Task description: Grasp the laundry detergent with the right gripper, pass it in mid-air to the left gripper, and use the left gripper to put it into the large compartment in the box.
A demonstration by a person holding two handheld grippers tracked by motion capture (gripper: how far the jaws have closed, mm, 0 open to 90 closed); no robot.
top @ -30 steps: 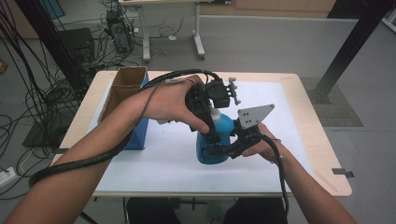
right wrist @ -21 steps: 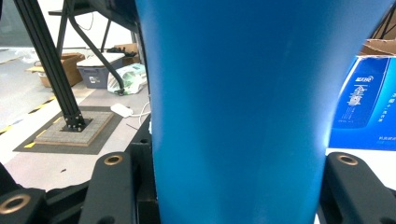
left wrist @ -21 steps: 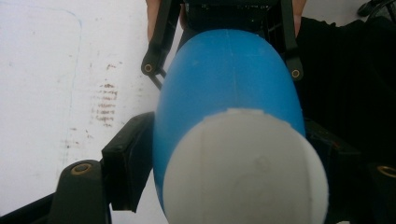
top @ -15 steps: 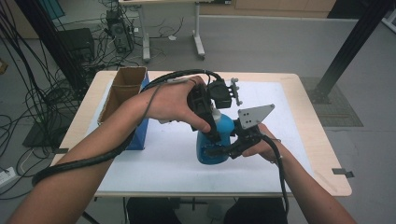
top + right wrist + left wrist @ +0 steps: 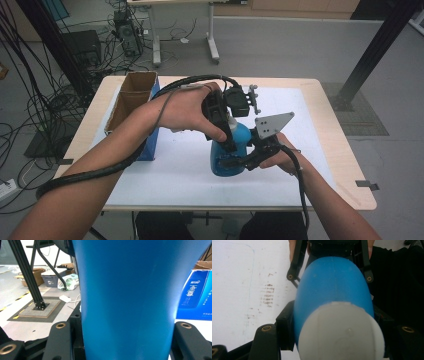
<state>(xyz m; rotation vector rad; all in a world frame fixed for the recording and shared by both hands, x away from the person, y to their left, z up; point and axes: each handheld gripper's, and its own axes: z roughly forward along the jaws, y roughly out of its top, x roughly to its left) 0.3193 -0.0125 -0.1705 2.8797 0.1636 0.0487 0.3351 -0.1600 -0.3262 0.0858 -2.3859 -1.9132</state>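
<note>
A blue bottle (image 5: 226, 156) with a white cap (image 5: 231, 125) stands upright on the white mat (image 5: 165, 175). My left gripper (image 5: 231, 132) comes down on it from above. Its jaws have just been closing and now press on the cap (image 5: 340, 332) from both sides in the left gripper view, where the gripper (image 5: 336, 330) looks down the blue body (image 5: 332, 282). My right gripper (image 5: 235, 162) reaches in from the right and is shut on the bottle's lower body. In the right gripper view the bottle (image 5: 130, 297) stands wedged between that gripper's (image 5: 125, 340) jaws.
An open cardboard box (image 5: 132, 102) with a blue printed side (image 5: 193, 295) stands on the table's left part. The wooden table edge (image 5: 345, 165) runs close on the right. A black frame post (image 5: 372, 50) rises beyond the far right corner.
Both hands and the bottle stay where they were. The left gripper's jaws have drawn in around the bottle's cap.
</note>
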